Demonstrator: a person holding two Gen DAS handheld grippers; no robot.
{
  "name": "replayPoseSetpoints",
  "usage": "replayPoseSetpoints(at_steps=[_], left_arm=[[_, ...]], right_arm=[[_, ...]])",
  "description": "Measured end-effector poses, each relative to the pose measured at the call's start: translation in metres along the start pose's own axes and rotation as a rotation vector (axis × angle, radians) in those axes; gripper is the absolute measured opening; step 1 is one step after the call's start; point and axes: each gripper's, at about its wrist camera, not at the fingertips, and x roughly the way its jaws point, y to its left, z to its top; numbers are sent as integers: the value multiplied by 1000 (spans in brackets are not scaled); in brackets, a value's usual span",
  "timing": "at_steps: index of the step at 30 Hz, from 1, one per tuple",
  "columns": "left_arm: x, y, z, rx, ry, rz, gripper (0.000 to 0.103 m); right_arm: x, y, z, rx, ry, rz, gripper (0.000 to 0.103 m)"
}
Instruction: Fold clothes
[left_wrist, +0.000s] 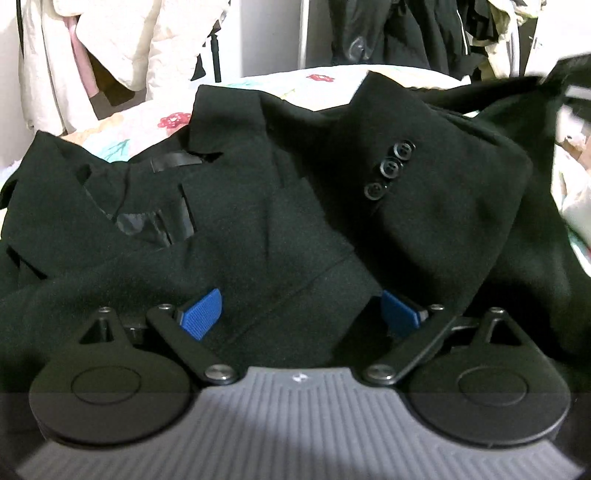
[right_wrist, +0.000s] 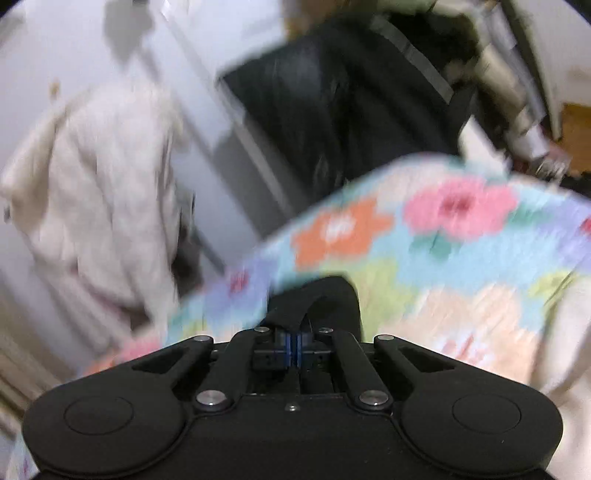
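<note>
A black suit jacket (left_wrist: 280, 206) lies spread on a bed covered by a flower-print quilt (left_wrist: 155, 122), seen from the left wrist camera. Its collar and lapels sit toward the left, and one sleeve (left_wrist: 424, 192) is folded across the chest, three cuff buttons (left_wrist: 388, 170) facing up. The left claw (left_wrist: 301, 314) hovers low over the jacket's lower front with its blue pads (left_wrist: 201, 314) spread wide apart, holding nothing.

The right wrist view is blurred by motion. The right claw (right_wrist: 295, 347) has its pads pressed together on a strip of black fabric (right_wrist: 314, 299), probably an edge of the same jacket, raised above the quilt. Pale coats (right_wrist: 103, 192) hang behind.

The jacket looks like thick, matte wool: fairly heavy, soft but with body, likely to hold a crease and not slide much. The stiffer shoulders and collar should resist folding. A good hold for the left claw would be the hem or a side seam, pinching a single thick edge rather than the slippery lining
</note>
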Motion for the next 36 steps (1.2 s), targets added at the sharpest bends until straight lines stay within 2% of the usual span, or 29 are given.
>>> replayPoseSetpoints(at_steps=[2, 5, 9, 12, 15, 16, 20, 22, 24, 26, 28, 29, 30, 31, 33, 36], left_arm=[[7, -1, 3, 1, -3, 0, 95], [7, -1, 4, -4, -11, 1, 95], [5, 5, 2, -11, -11, 7, 96], [1, 15, 0, -19, -4, 20, 96], [-2, 25, -3, -27, 0, 47, 96], [-2, 27, -3, -34, 1, 48, 96], [-13, 32, -3, -48, -19, 22, 90], [-27, 42, -3, -123, -51, -52, 89], [-48, 59, -5, -218, -104, -139, 89], [-73, 73, -8, -268, -174, -158, 89], [-96, 87, -12, -300, -243, -161, 89], [-106, 95, -15, -315, -270, -160, 89], [-116, 104, -19, -329, -296, -158, 89], [-123, 111, -22, -346, -304, -142, 89], [-131, 123, -33, -363, -300, -90, 89], [-131, 130, -46, -350, -260, -34, 89]], right_arm=[[-15, -11, 11, 13, -50, -15, 4], [-21, -46, 12, 177, -35, -82, 5], [-44, -72, 1, 369, -136, -158, 5], [-68, -54, 7, 302, -266, -189, 4], [-86, -25, 15, 175, -377, -154, 4], [-84, -17, 18, 140, -367, -126, 4], [-57, -5, 21, 197, -245, -38, 5], [-57, 15, 15, 194, -221, 71, 5], [-62, 54, 0, 97, -172, 227, 5], [-72, 99, -24, -59, -91, 396, 5], [-69, 137, -62, -194, 82, 606, 5], [-62, 151, -85, -243, 205, 681, 5], [-57, 160, -106, -293, 286, 690, 5], [-51, 167, -126, -352, 370, 676, 10], [-41, 168, -160, -445, 472, 583, 11], [-35, 150, -178, -401, 566, 518, 12]])
